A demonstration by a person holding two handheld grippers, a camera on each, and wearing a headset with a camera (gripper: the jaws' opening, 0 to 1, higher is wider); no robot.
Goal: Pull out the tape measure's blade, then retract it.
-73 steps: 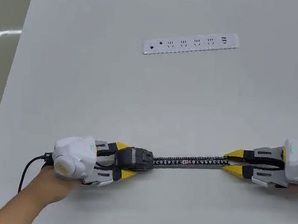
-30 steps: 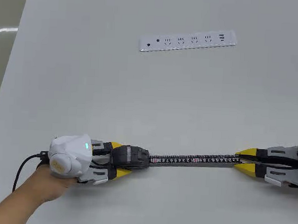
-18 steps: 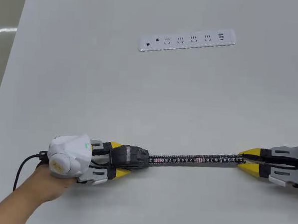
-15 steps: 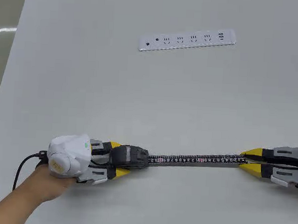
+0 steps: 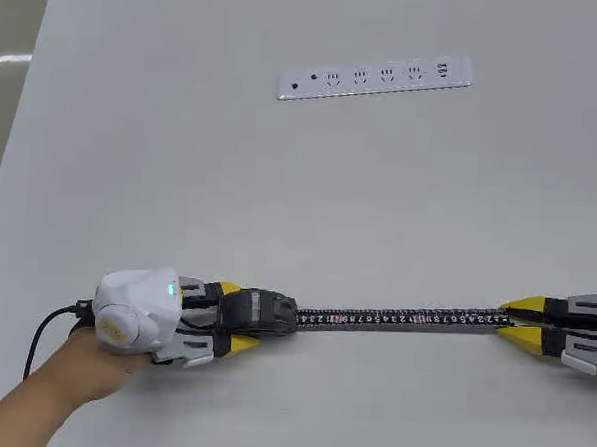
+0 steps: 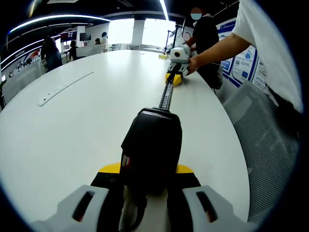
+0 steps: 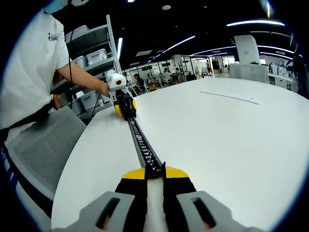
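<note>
The left gripper (image 5: 239, 318) is clamped tight on the black tape measure (image 5: 266, 312), which sits low on the white counter (image 5: 279, 212), near the person's edge. The blade (image 5: 399, 316) is pulled out a long way and runs in a straight line to the right gripper (image 5: 522, 323). The right gripper pinches the end of the blade between its yellow tips. A hand (image 5: 71, 370) holds the left gripper from behind. A white power strip (image 5: 374, 77) lies well apart, further up the counter

Black tape measure (image 5: 262, 313), case toward front-left of white surface (image 5: 280, 203); dark numbered blade (image 5: 399, 316) extended straight, far out rightward.
</note>
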